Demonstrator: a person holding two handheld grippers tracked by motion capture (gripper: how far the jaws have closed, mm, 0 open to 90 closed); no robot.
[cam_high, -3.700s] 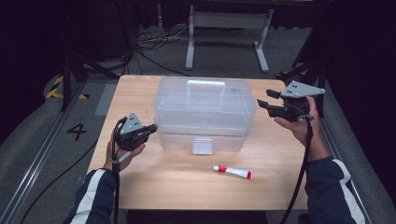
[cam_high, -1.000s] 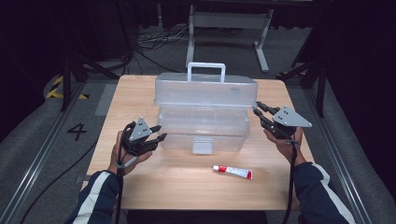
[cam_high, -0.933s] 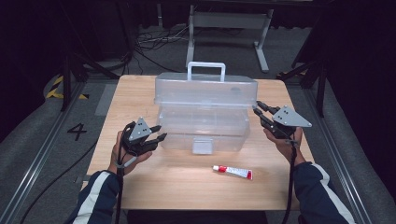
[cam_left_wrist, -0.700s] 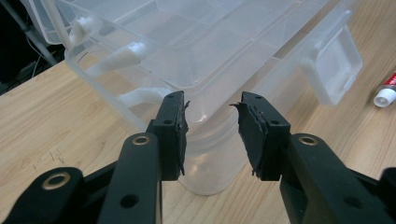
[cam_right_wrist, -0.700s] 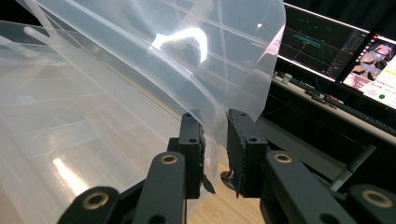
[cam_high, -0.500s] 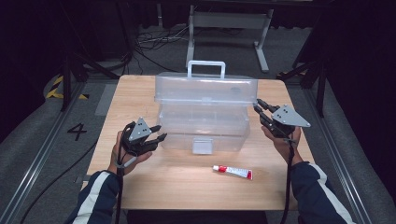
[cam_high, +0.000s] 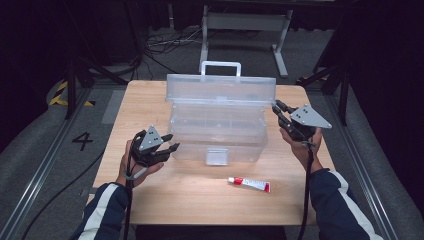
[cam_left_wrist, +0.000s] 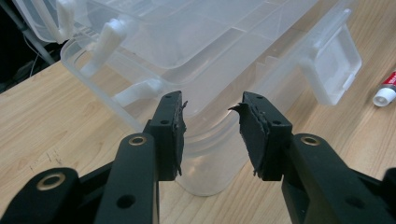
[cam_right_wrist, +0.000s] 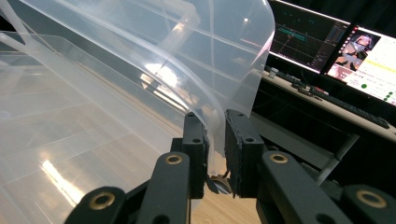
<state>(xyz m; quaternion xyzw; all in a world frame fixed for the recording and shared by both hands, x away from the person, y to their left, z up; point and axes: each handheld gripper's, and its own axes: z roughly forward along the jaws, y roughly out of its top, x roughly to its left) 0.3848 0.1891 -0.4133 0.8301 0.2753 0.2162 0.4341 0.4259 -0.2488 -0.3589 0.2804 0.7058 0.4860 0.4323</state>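
From above, the clear box (cam_high: 217, 125) is sitting mid-table with its lid (cam_high: 221, 89) standing up. The left gripper (cam_left_wrist: 212, 128) is resting with jaws apart around the box's rounded corner. The right gripper (cam_right_wrist: 215, 140) has just been closing, its jaws now nearly pinching the lid's edge between them.

One clear plastic storage box (cam_high: 217, 132) with one lid (cam_high: 220, 90), one white carry handle (cam_high: 220, 66) and one front latch (cam_high: 216, 156). One red-and-white tube (cam_high: 249, 184) near the worktop's (cam_high: 135, 110) front edge. Two tongs: left tongs (cam_high: 164, 143), right tongs (cam_high: 278, 109). Two hands, two striped sleeves. Two monitors (cam_right_wrist: 364, 53) in the right gripper view.
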